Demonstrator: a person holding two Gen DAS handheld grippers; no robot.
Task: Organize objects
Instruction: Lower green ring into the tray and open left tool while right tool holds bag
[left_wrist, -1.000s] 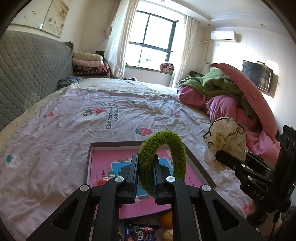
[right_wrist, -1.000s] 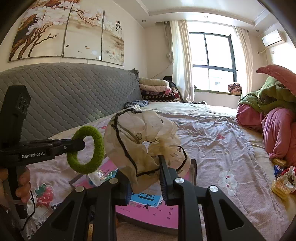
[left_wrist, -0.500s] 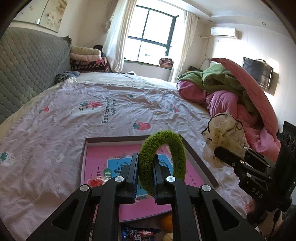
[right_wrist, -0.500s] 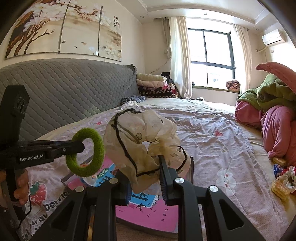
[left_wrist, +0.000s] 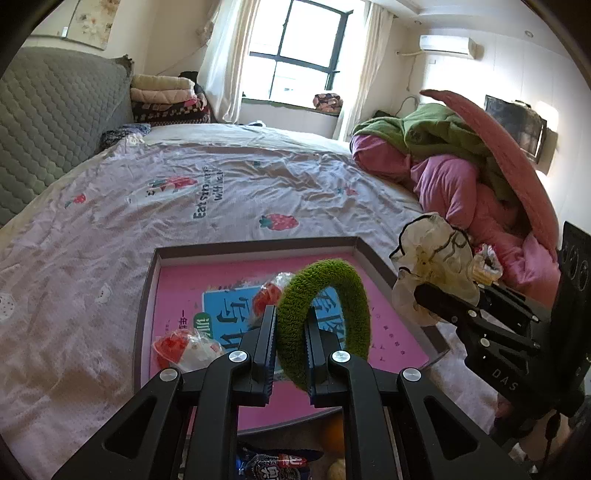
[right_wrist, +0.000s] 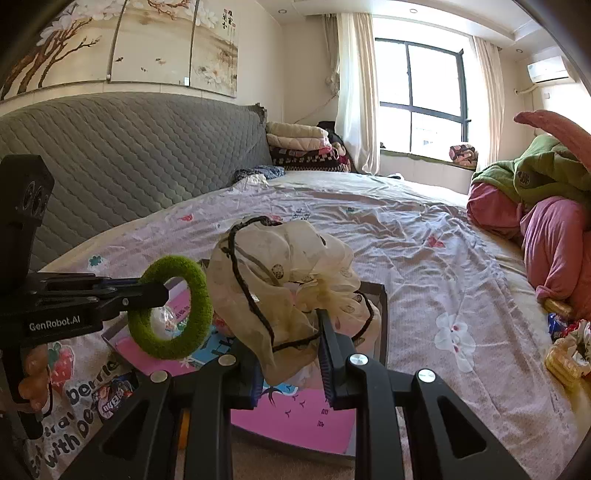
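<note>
My left gripper (left_wrist: 290, 314) is shut on a fuzzy green scrunchie (left_wrist: 343, 295), which stands upright as a ring above a shallow pink tray (left_wrist: 258, 245) on the bed. In the right wrist view the same green scrunchie (right_wrist: 199, 306) hangs at the tip of the left gripper (right_wrist: 159, 291), over the tray's left end. My right gripper (right_wrist: 290, 325) is shut on a cream sheer scrunchie with black trim (right_wrist: 288, 266), held above the tray's dark rim (right_wrist: 380, 295). From the left wrist view the cream scrunchie (left_wrist: 432, 254) sits just past the tray's right edge, on the right gripper (left_wrist: 421, 291).
Two clear-wrapped red sweets (left_wrist: 177, 343) (left_wrist: 271, 291) lie in the tray. A snack packet (left_wrist: 273, 461) and an orange (left_wrist: 332, 432) sit at its near edge. Pink and green quilts (left_wrist: 461, 166) pile up at the right, more snacks (right_wrist: 565, 354) lie beside them, and a grey headboard (right_wrist: 129, 155) is left.
Both grippers have sunk and tipped down toward the tray, which now fills more of each view. Each grip is the same as before.
</note>
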